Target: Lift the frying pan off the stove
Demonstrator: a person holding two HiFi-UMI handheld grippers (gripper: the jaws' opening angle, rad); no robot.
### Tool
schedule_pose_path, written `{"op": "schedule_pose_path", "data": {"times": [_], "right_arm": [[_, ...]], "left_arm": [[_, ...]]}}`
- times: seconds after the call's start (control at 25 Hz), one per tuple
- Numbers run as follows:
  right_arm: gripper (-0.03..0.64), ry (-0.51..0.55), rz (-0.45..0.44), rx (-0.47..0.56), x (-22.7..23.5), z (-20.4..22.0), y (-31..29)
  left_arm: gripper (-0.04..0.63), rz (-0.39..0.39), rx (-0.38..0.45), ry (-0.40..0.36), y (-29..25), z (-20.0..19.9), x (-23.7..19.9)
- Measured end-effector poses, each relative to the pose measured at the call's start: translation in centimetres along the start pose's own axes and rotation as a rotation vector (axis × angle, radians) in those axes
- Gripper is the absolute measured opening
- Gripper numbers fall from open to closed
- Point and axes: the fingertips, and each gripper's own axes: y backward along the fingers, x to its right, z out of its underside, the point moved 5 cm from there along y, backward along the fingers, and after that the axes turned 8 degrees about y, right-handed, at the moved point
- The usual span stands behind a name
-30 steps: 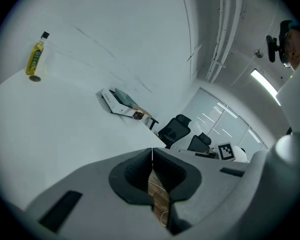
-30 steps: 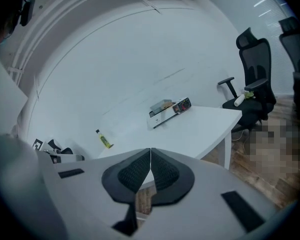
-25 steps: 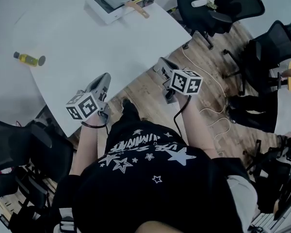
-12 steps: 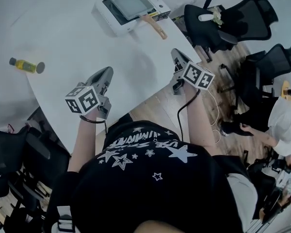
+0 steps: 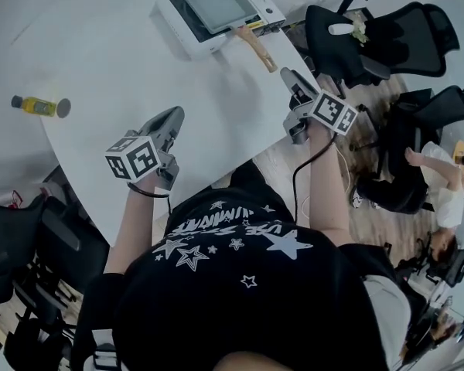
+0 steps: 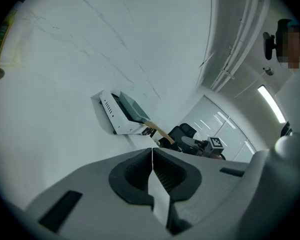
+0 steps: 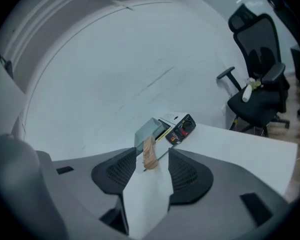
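Note:
A square grey frying pan point(image 5: 216, 2) with a wooden handle point(image 5: 257, 46) sits on a white portable stove point(image 5: 178, 23) at the table's far side. My right gripper point(image 5: 289, 76) hovers just short of the handle's free end with its jaws opening. In the right gripper view the handle point(image 7: 149, 153) lies ahead of the gap in my right gripper point(image 7: 151, 165), and nothing is between the pads. My left gripper point(image 5: 171, 120) hangs shut over the table's near part, well short of the stove point(image 6: 121, 115), with nothing in it point(image 6: 152, 154).
A small yellow bottle point(image 5: 33, 105) lies on the white table point(image 5: 124, 60) at the far left. Black office chairs point(image 5: 387, 25) stand to the right beyond the table's edge, and a person point(image 5: 441, 184) sits farther right. A cable trails from the right gripper.
My right gripper has moved forward from over the floor to the table's edge, close to the pan handle. The left gripper has hardly moved.

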Motion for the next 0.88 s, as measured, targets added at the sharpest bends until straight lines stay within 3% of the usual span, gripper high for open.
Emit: {"op": "schedule_pose_path", "data": {"times": [0.12, 0.24, 0.64, 0.88], "right_arm": [[0.200, -0.151, -0.081, 0.008, 1.3, -0.7, -1.4], [0.207, -0.202, -0.150, -0.087, 2.1, -1.1, -3.5], [0.210, -0.167, -0.438, -0.350, 2.2, -1.4, -7.6], [0.210, -0.127, -0.514, -0.452, 2.1, -0.9, -8.7]], "left_arm": [[0.011, -0.030, 0.021, 0.017, -1.0, -0.2, 0.4], [0.012, -0.045, 0.041, 0.038, -2.5, -0.8, 1.0], [0.011, -0.079, 0.094, 0.028, -7.3, -1.5, 4.1], [0.012, -0.105, 0.119, 0.013, -8.7, -1.6, 5.2]]}}
